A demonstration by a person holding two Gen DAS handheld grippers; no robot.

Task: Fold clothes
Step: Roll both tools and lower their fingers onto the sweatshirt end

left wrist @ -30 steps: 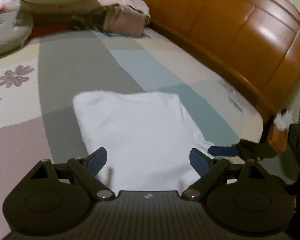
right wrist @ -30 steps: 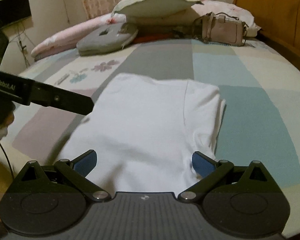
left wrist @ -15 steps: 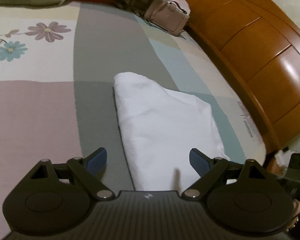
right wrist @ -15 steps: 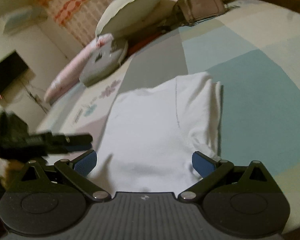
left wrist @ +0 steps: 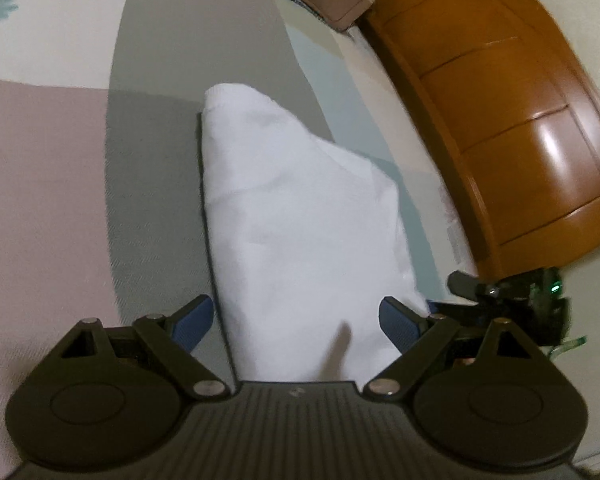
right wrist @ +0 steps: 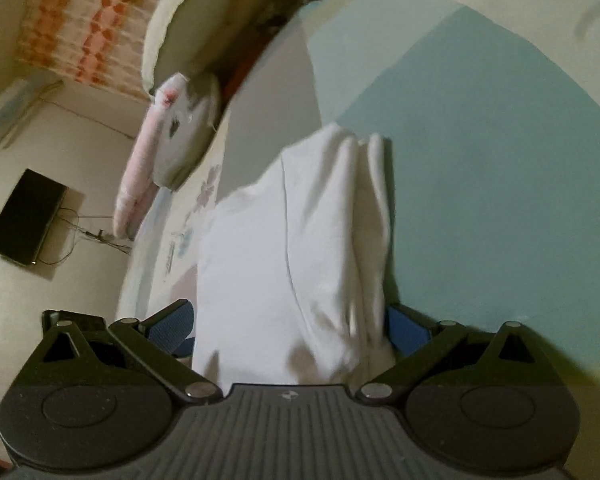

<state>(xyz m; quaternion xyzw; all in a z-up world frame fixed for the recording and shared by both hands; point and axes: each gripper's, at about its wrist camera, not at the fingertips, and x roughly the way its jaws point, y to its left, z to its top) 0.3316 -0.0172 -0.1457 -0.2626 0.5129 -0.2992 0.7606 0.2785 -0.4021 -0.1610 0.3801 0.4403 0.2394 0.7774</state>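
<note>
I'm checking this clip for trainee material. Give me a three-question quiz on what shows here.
1. True or false: the left gripper has its jaws spread wide.
2. What does the shirt lie on? A. a wooden floor B. a patchwork bedspread C. a chair
3. Fill in: beside the bed stands a wooden ___.

Key:
1. True; the right gripper is open too, and both straddle the shirt's near edge without pressing it.
2. B
3. Headboard

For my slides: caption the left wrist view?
Open left gripper straddling a folded white cotton shirt on a patchwork bedspread.
</note>
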